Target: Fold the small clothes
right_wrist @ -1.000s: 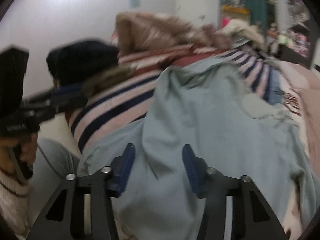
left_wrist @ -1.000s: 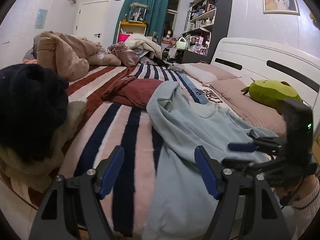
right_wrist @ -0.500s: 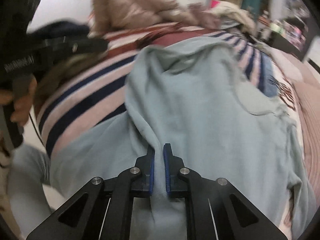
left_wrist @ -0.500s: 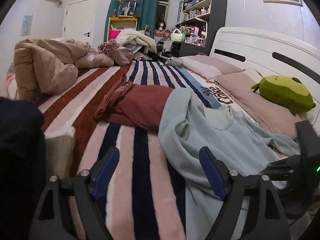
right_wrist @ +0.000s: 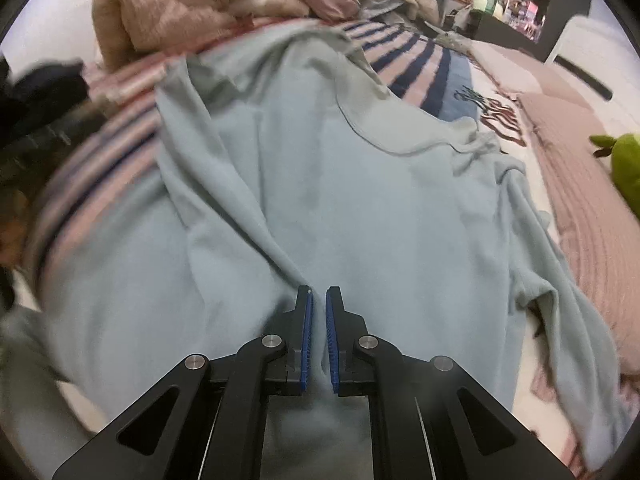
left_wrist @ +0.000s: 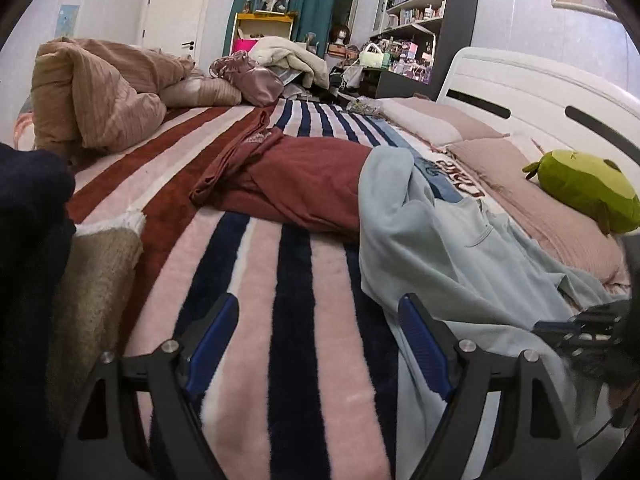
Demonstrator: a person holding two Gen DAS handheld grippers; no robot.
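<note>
A pale blue shirt (right_wrist: 360, 184) lies crumpled on the striped bed; it also shows in the left wrist view (left_wrist: 448, 256) at the right. My right gripper (right_wrist: 318, 300) is shut on a fold of the shirt's near edge. It appears at the right edge of the left wrist view (left_wrist: 580, 332). My left gripper (left_wrist: 316, 320) is open and empty, low over the striped blanket (left_wrist: 260, 300), just left of the shirt's edge. A dark red garment (left_wrist: 304, 176) lies beyond the shirt.
A green plush toy (left_wrist: 588, 188) rests on the pink pillows (left_wrist: 500, 160) by the white headboard (left_wrist: 540, 92). A brown duvet (left_wrist: 100, 92) is heaped at the far left. A dark garment (left_wrist: 28, 240) and a tan fleece piece (left_wrist: 96, 280) lie at the near left.
My right gripper closed on the blue shirt's near fold and is pulling it. My left gripper stayed open and moved forward and lower over the striped blanket.
</note>
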